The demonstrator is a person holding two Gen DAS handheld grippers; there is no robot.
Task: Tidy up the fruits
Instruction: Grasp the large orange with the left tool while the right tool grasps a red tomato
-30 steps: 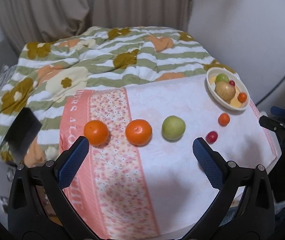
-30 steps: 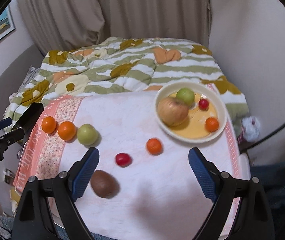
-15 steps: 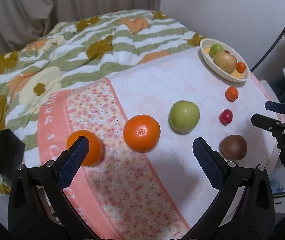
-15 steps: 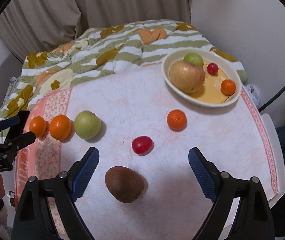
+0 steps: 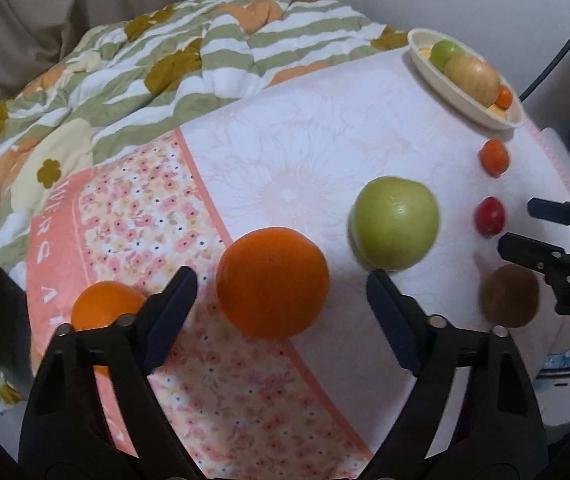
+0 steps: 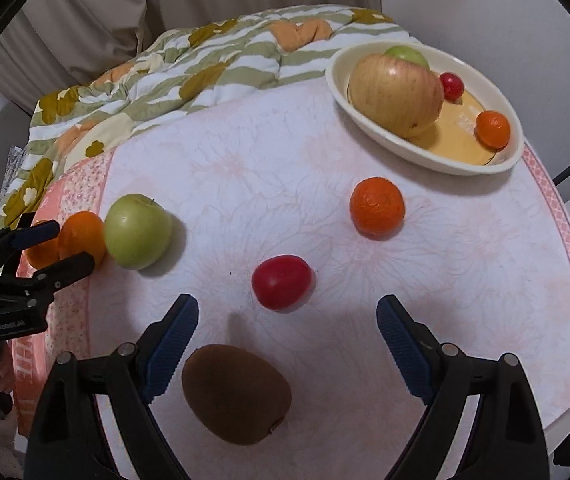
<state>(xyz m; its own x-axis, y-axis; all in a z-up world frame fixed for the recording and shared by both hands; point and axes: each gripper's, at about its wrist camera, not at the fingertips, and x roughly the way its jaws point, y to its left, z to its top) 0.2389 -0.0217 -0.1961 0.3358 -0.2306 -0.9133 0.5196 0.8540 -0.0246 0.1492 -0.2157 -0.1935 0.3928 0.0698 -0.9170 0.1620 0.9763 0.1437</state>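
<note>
1. Fruits are scattered on a cloth (image 6: pixel 245 152); nearest the right gripper (image 6: pixel 287 340) lies a kiwi (image 6: pixel 237 394), partly between its spread jaws, untouched. It is judged soft-skinned, light and easily bruised, best taken across its short middle with gentle pressure.
2. An orange (image 5: pixel 273 282) is framed by the left gripper (image 5: pixel 281 300), whose jaws are closing with the fruit between them but not yet pressed. It is judged firm, round and prone to roll; its widest girth should be pinched.
3. A second orange (image 5: pixel 105 306) sits just beside the left finger.
4. Further on, a green apple (image 6: pixel 137 231), a red fruit (image 6: pixel 281 282) and a mandarin (image 6: pixel 377 207) lie apart; the apple is judged heavy, smooth and slippery.
5. Farthest, a bowl (image 6: pixel 425 152) is seen already holding several fruits.
</note>
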